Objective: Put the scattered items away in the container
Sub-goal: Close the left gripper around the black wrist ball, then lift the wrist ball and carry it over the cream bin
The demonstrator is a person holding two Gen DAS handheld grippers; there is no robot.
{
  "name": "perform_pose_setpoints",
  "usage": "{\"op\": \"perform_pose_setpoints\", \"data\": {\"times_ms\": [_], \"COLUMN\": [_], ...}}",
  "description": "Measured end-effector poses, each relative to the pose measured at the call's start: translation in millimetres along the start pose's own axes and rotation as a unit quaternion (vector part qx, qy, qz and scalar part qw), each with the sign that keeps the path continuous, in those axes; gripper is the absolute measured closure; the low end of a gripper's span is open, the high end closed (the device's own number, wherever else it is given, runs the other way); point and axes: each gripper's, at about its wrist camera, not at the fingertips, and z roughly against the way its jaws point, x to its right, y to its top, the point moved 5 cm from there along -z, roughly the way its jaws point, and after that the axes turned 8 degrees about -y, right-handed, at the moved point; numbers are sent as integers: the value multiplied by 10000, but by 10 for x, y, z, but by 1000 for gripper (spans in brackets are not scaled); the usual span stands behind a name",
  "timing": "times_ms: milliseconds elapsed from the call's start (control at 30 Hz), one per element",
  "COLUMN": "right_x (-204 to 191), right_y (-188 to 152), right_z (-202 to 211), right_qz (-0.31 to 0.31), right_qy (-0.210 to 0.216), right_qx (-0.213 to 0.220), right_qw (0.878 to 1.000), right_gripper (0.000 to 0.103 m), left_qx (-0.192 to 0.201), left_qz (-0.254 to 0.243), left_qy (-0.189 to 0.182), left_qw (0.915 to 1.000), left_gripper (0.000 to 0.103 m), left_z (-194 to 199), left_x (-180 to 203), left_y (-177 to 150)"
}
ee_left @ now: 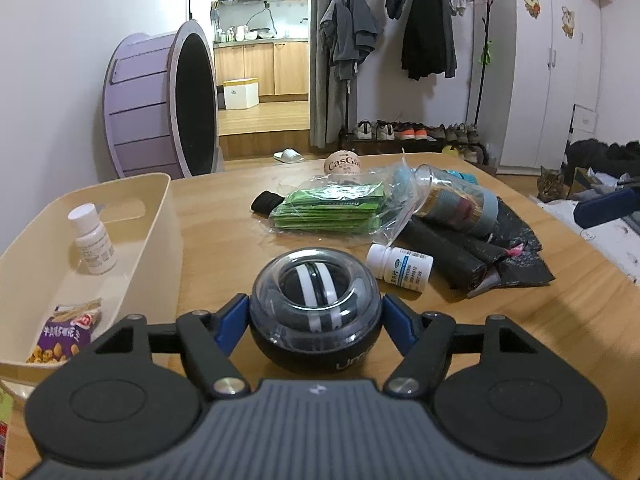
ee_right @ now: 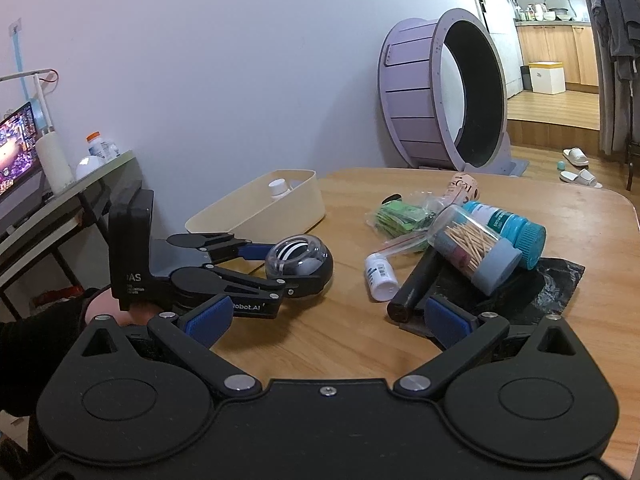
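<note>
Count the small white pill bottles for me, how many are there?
2. One white bottle stands upright inside the cream bin; another white bottle lies on its side on the table. Others may hide under the clutter.

The left wrist view sits low over the wooden table (ee_left: 224, 240), close behind the gyro ball (ee_left: 315, 308) at lower centre, and faces the kitchen doorway and clothes rack (ee_left: 416, 32) along the top of the frame. The right wrist view looks from farther back and higher, facing the white wall, with the left gripper (ee_right: 280, 264) seen from the side at centre left. Both views share the cream bin (ee_right: 260, 210), the pile of scattered items and the purple wheel (ee_right: 436, 92), which stands upper left in the left view and upper right in the right view.
</note>
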Motion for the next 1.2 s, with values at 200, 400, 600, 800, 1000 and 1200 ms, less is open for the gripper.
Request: {"op": "perform_pose_setpoints", "data": {"times_ms": [200, 400, 600, 800, 1000, 1200], "right_x": [6, -13, -31, -74, -93, -84], "right_y": [14, 20, 27, 39, 20, 7], "right_z": [21, 10, 10, -16, -83, -106], "right_qz": [-25, -21, -52, -59, -19, -17], "right_qy": [20, 47, 78, 135, 118, 93], "right_qx": [42, 54, 96, 140, 50, 7], "right_qw": [10000, 10000, 9999, 9998, 9999, 10000], "right_gripper": [0, 0, 0, 0, 0, 0], "left_qx": [266, 555, 630, 313, -388, -744], "left_qz": [-5, 105, 198, 336, 356, 436], "left_qy": [-107, -81, 334, 712, 969, 1182], "left_qw": [9996, 9984, 9973, 9964, 9939, 9892], "left_gripper": [32, 32, 32, 32, 32, 32], "left_z": [222, 629, 870, 732, 359, 204], "left_x": [39, -72, -450, -947, -1318, -1456], "left_y": [85, 316, 531, 571, 492, 484]}}
